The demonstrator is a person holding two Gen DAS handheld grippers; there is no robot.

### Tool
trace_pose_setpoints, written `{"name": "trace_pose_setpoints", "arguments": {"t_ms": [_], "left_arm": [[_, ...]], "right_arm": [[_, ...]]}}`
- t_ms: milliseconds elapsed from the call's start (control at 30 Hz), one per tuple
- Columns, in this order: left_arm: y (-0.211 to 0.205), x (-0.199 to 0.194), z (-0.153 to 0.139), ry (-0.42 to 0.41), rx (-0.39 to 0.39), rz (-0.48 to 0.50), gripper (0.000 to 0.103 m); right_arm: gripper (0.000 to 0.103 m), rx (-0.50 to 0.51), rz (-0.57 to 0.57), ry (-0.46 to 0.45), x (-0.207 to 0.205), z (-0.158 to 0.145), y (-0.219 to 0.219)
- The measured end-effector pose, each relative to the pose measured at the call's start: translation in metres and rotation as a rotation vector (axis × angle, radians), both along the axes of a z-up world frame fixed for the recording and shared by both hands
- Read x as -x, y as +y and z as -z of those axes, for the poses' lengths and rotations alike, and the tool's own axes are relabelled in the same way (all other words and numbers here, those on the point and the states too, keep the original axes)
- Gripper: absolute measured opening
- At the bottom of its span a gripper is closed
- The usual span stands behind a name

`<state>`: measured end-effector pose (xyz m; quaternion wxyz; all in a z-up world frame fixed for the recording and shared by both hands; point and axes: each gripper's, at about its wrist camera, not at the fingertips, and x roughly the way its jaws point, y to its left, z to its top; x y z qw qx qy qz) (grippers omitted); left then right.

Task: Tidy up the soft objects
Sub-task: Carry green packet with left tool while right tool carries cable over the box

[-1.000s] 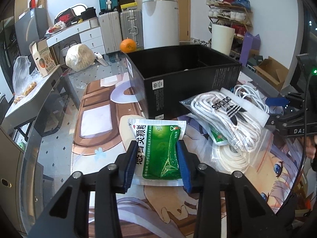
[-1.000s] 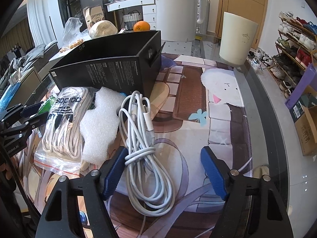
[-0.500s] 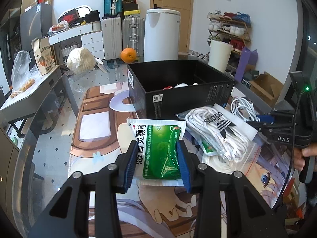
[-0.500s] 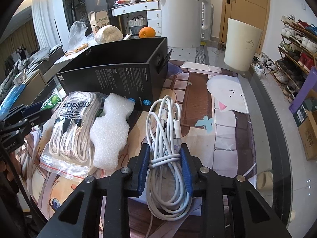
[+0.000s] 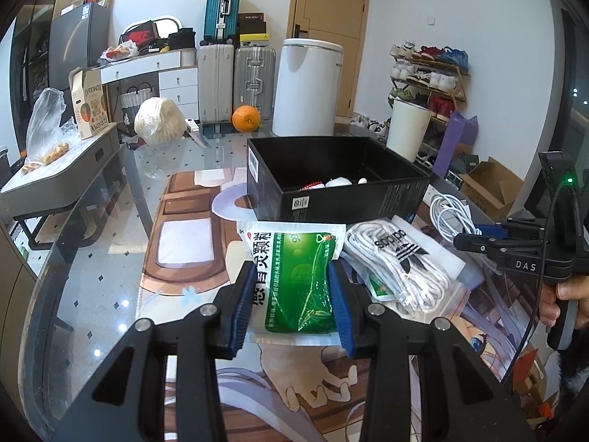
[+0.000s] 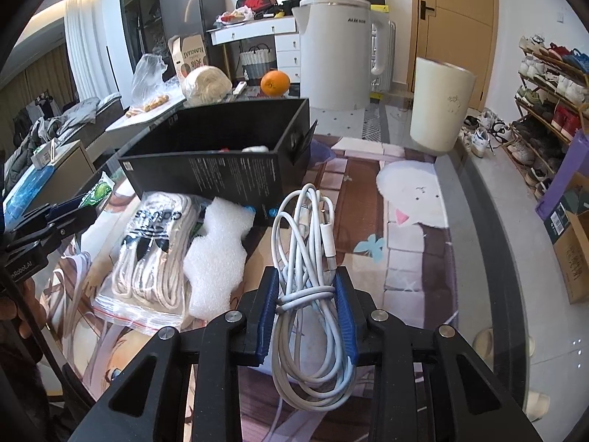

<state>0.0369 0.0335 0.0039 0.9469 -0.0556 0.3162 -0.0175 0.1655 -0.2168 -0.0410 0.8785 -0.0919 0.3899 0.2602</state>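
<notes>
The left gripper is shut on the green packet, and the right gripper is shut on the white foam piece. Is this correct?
Not quite. The left gripper is shut on the green packet, but the right gripper is shut on the white cable, as the right wrist view shows. The foam piece lies beside it.

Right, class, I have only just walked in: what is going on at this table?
A person holds a gripper in each hand. The left gripper is shut on a green sachet, the right gripper on a bundled white cable. Both are lifted near the black box. The bagged laces and the foam piece lie on the table.
</notes>
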Motion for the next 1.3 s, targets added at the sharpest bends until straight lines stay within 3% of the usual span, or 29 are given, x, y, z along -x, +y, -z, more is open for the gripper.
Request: {"name": "trace_pose_setpoints", "arguments": {"t_ms": [433, 1300], "left_arm": [[-0.002, 0.003, -0.028, -0.077, 0.009, 0.003, 0.038], [-0.019, -0.055, -0.06, -0.132, -0.043, 0.015, 0.038]], "right_arm": [[0.03, -0.134, -0.047, -0.063, 0.015, -0.046, -0.007], [0.03, -0.143, -0.147, -0.145, -0.023, -0.088, 0.051]]}}
